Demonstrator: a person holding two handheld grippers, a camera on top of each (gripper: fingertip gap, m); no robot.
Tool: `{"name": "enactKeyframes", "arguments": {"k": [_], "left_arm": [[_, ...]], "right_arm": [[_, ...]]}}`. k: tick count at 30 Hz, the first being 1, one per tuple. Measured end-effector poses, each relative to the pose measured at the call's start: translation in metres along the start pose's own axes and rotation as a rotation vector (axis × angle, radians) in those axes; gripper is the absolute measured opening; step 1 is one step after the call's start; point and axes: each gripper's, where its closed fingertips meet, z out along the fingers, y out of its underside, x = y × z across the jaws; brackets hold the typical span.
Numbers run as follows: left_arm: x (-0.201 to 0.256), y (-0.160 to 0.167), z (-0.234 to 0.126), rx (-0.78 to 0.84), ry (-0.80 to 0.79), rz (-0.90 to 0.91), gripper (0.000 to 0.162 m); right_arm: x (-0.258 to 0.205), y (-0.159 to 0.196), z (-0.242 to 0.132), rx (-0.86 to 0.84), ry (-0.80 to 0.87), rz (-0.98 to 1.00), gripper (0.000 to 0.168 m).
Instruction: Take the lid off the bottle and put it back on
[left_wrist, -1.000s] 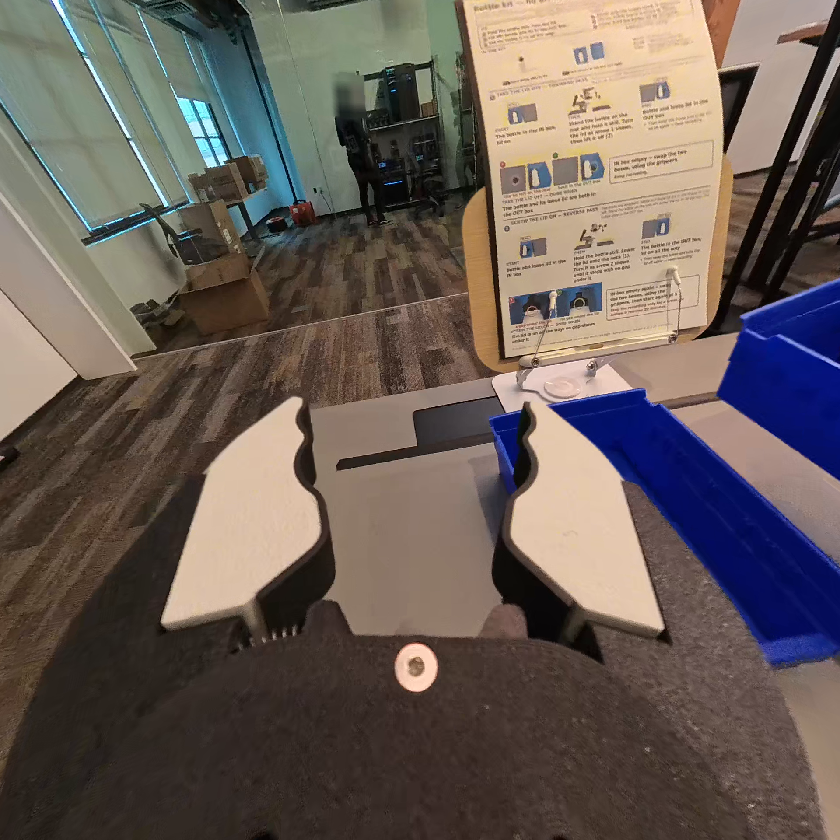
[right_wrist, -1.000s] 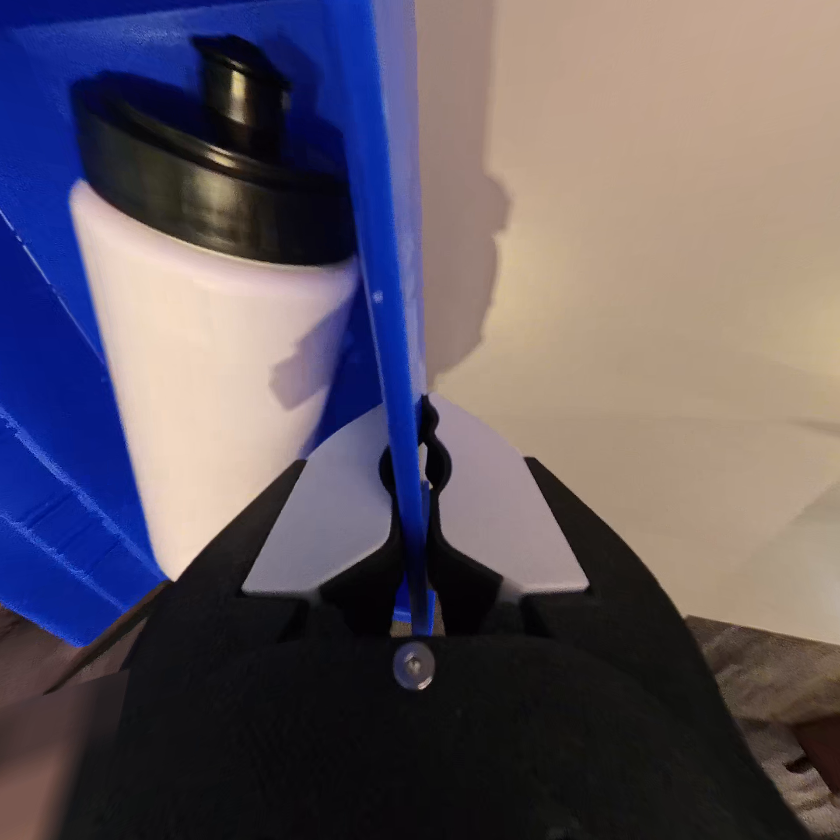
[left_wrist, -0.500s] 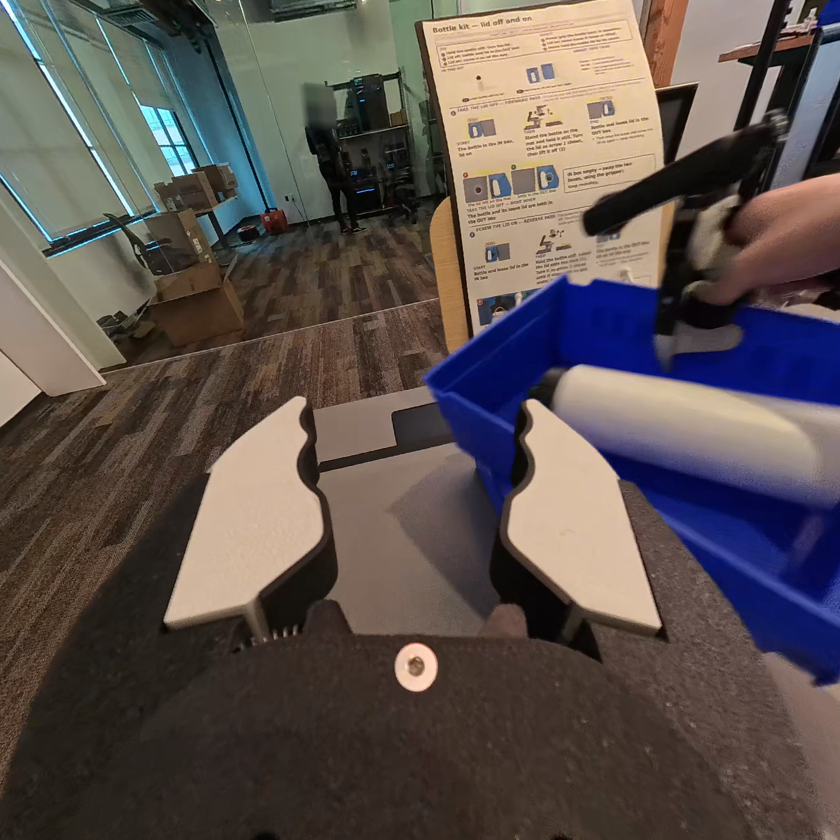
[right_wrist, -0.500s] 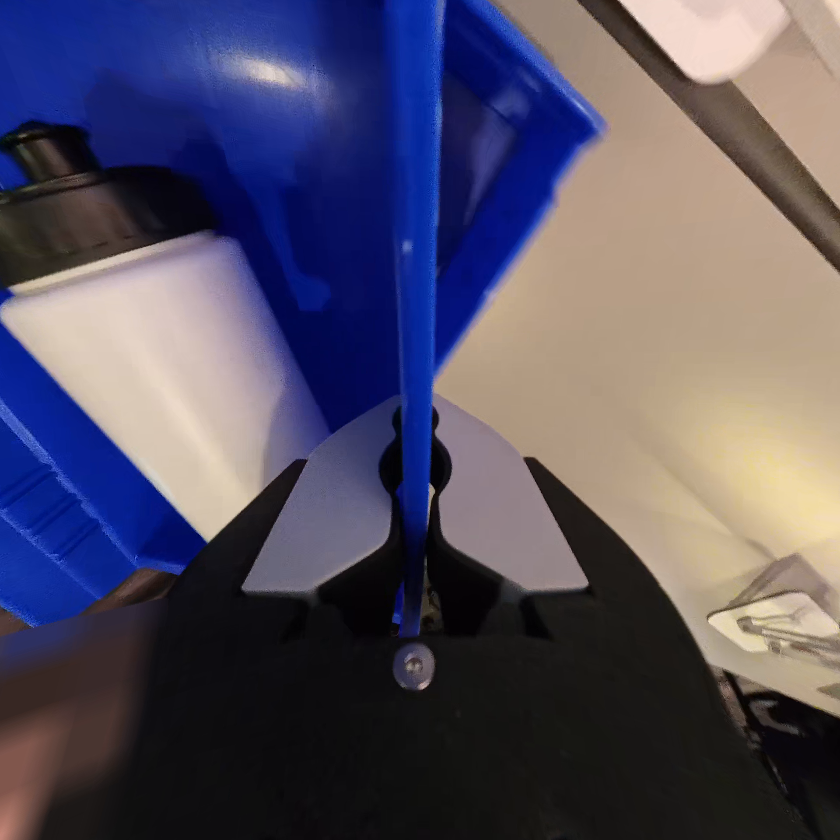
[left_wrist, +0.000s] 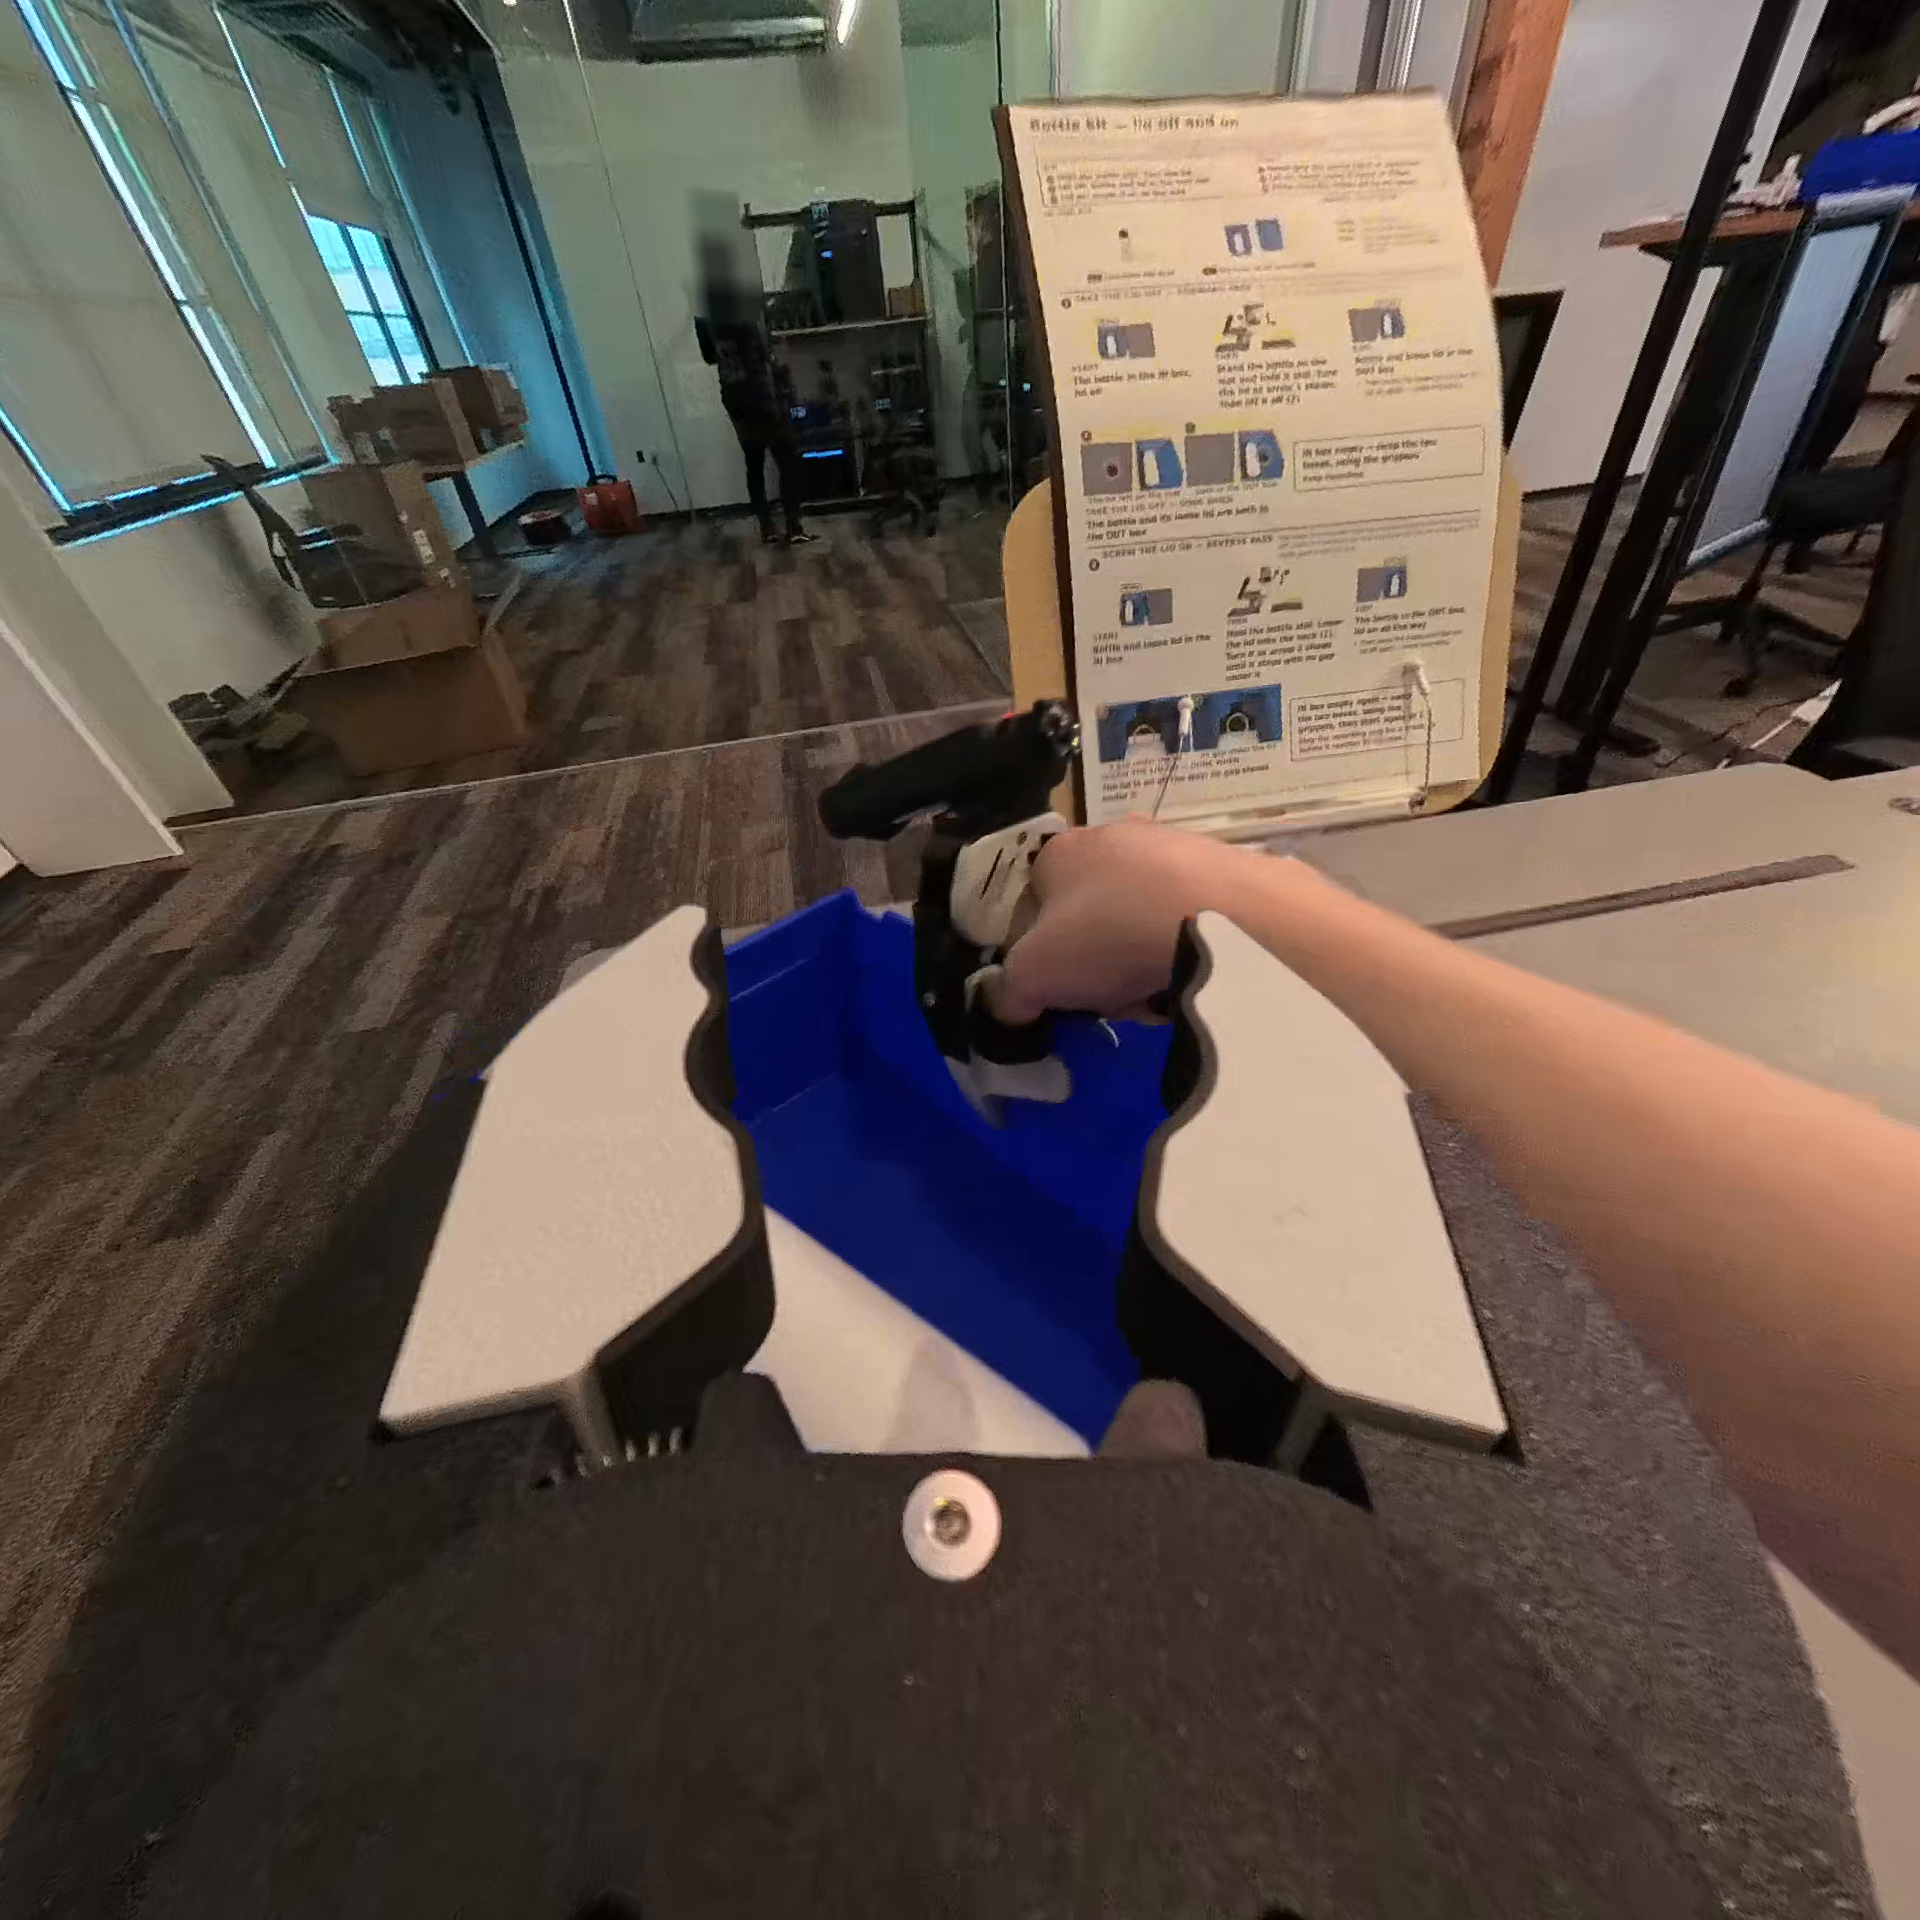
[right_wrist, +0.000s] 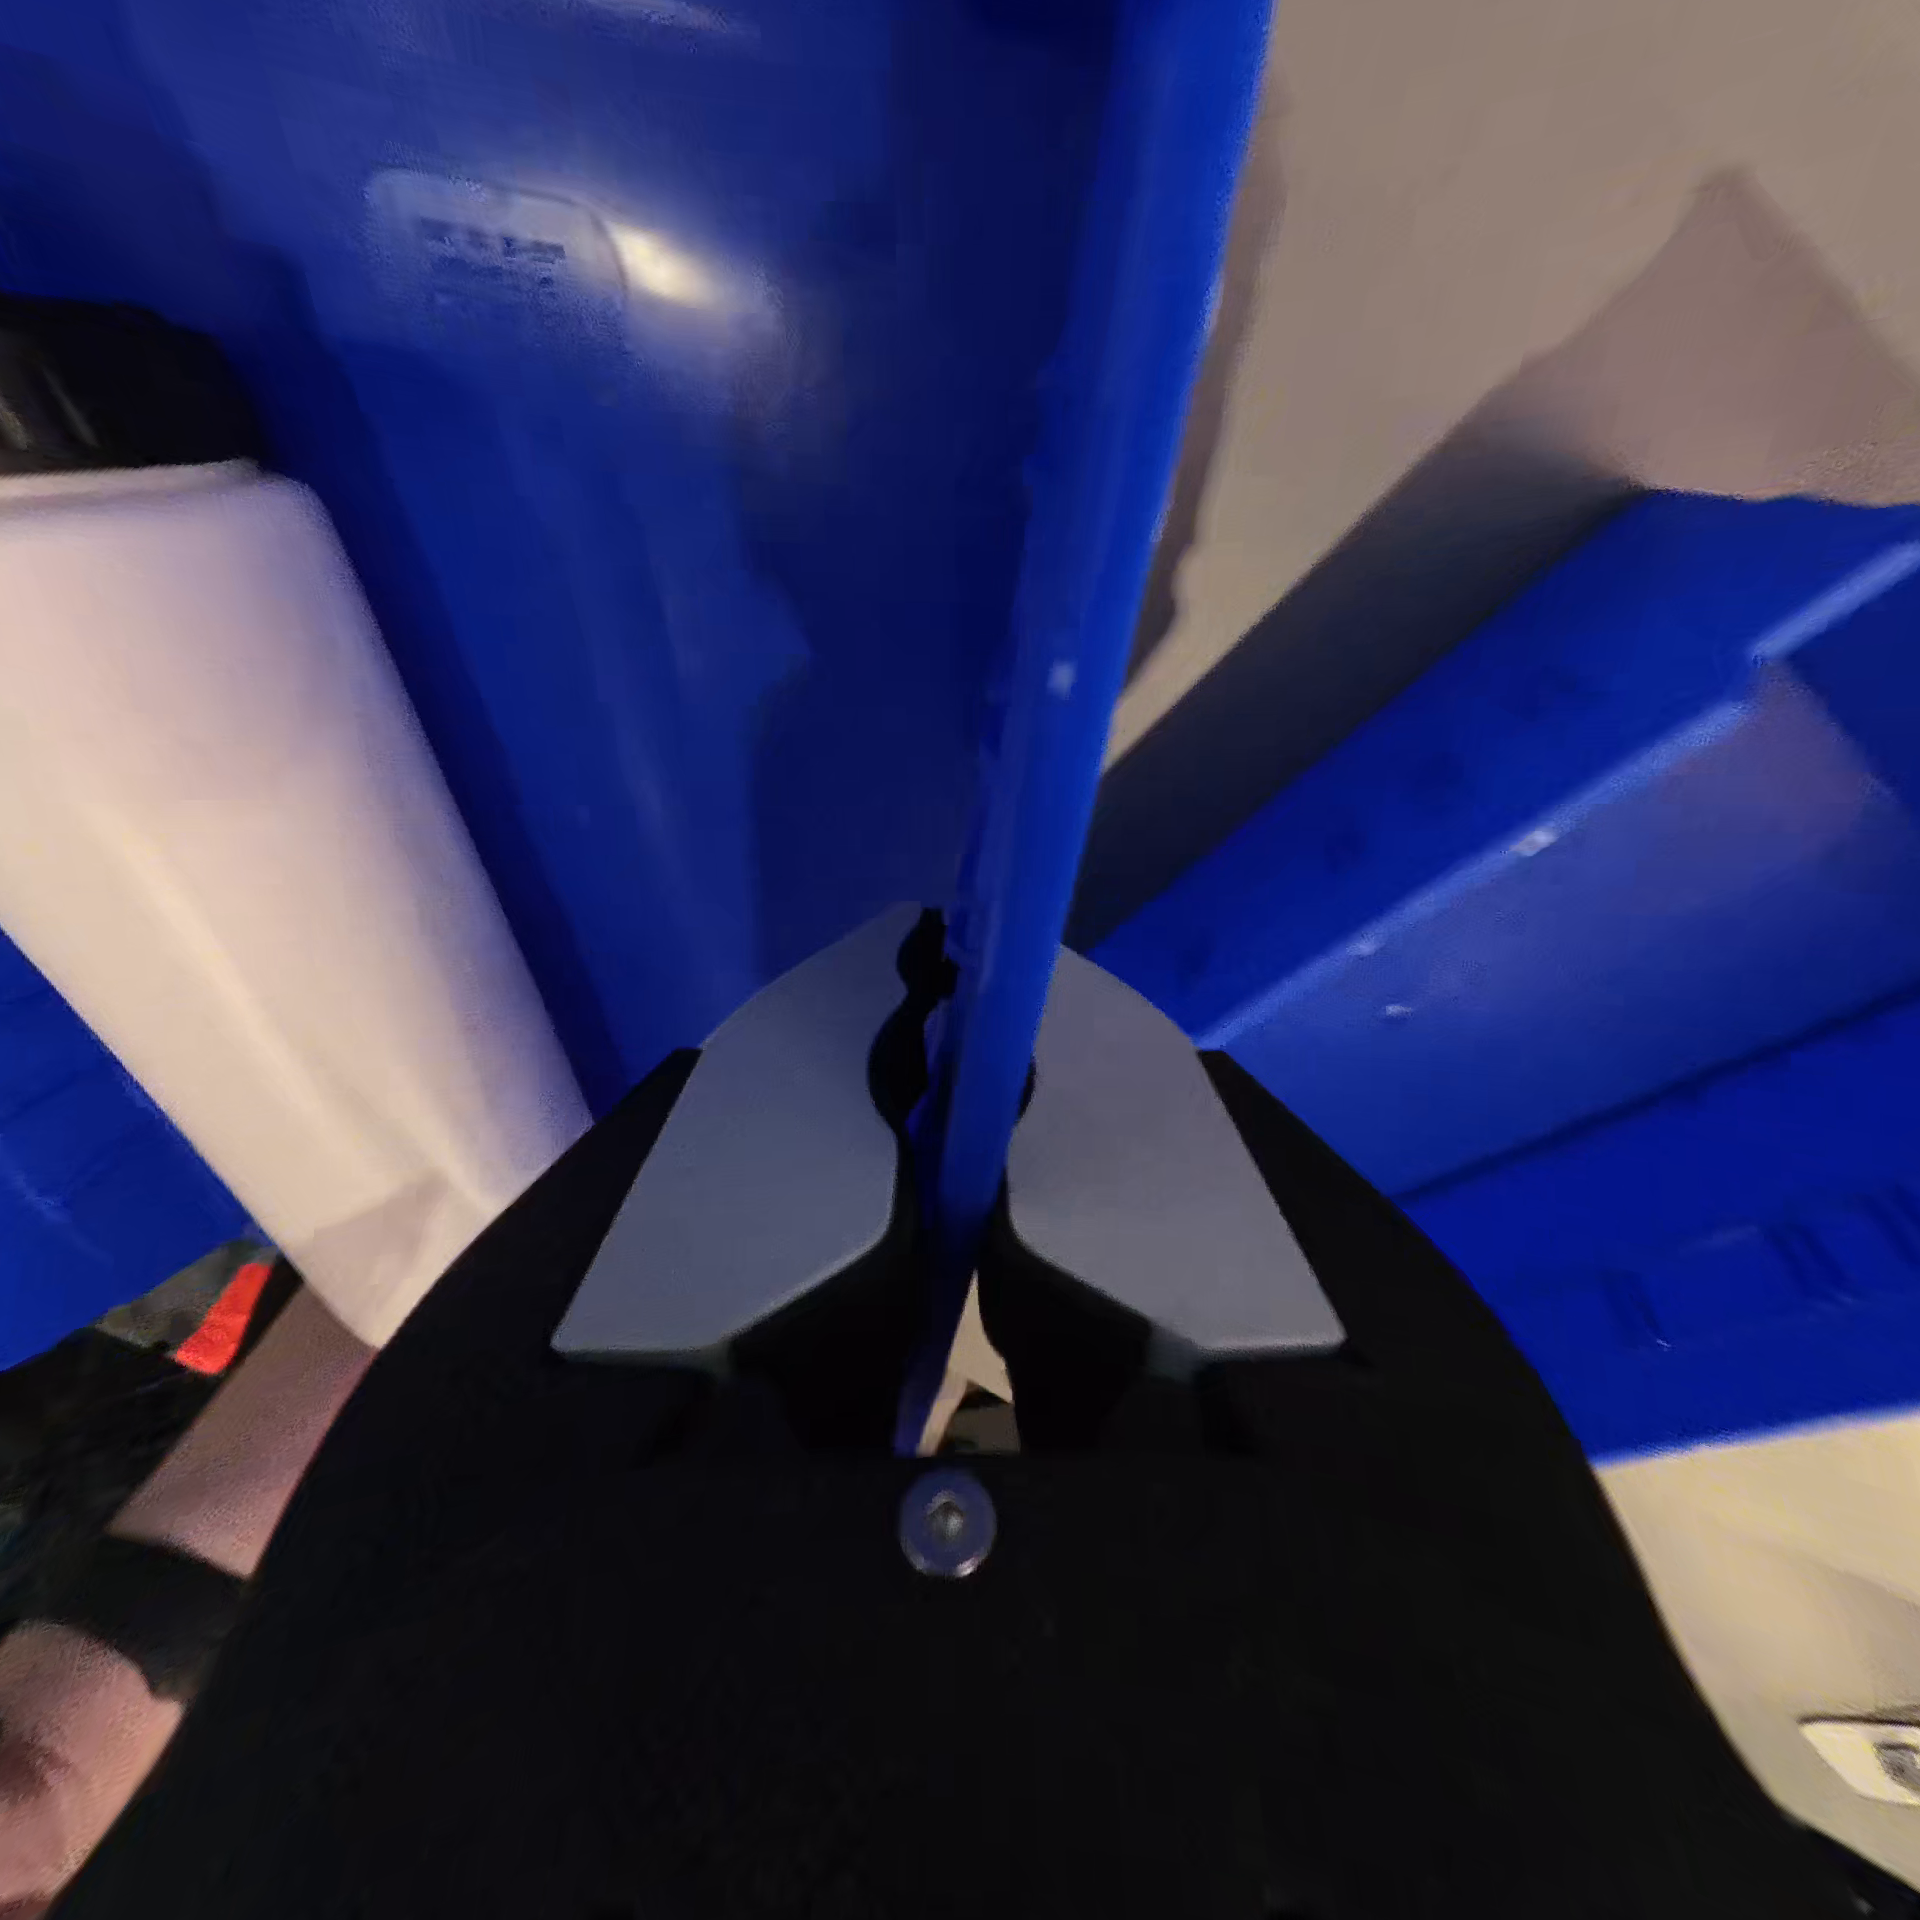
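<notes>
1. Blue plastic is filling the middle of both views: the blue bin (left_wrist: 935, 1174) is the landmark here.
2. Left of the bin wall in the right wrist view, the white bottle (right_wrist: 208, 852) is lying inside the bin, its black lid (right_wrist: 94, 384) on and pointing toward the far end.
3. The left gripper (left_wrist: 940, 1132) is hovering above the bin with its jaws wide apart, holding nothing; a patch of the bottle's white body is showing between them.
4. The right gripper (right_wrist: 951, 1049) is pinching the bin's side wall, jaws clamped on that thin blue edge, with a hand (left_wrist: 1101, 935) working it.
5. Right of the bin, a second blue bin (right_wrist: 1558, 935) is sitting on the grey table (left_wrist: 1662, 935).
6. Judgement: the bin is being positioned, and lid removal is not yet begun. The next move is probably calling for the bin to be set down and released, then for the bottle to be gripped around its body.
</notes>
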Motion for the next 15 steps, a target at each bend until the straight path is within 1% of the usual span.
{"name": "enactKeyframes", "arguments": {"k": [3, 9, 13, 15], "left_arm": [[0.001, 0.008, 0.006, -0.045, 0.009, 0.012, 0.084], [0.003, 0.013, 0.009, -0.070, 0.046, 0.010, 0.085], [0.005, 0.017, 0.010, -0.088, 0.062, 0.015, 0.085], [0.006, 0.019, 0.011, -0.100, 0.071, 0.017, 0.085]], "right_arm": [[-0.009, -0.002, 0.025, -0.046, -0.021, 0.057, 0.008], [-0.002, -0.006, 0.067, -0.036, -0.044, 0.191, 0.008], [0.009, -0.005, 0.077, 0.030, -0.038, 0.242, 0.008], [0.017, 0.003, 0.081, 0.037, -0.017, 0.280, 0.008]]}}
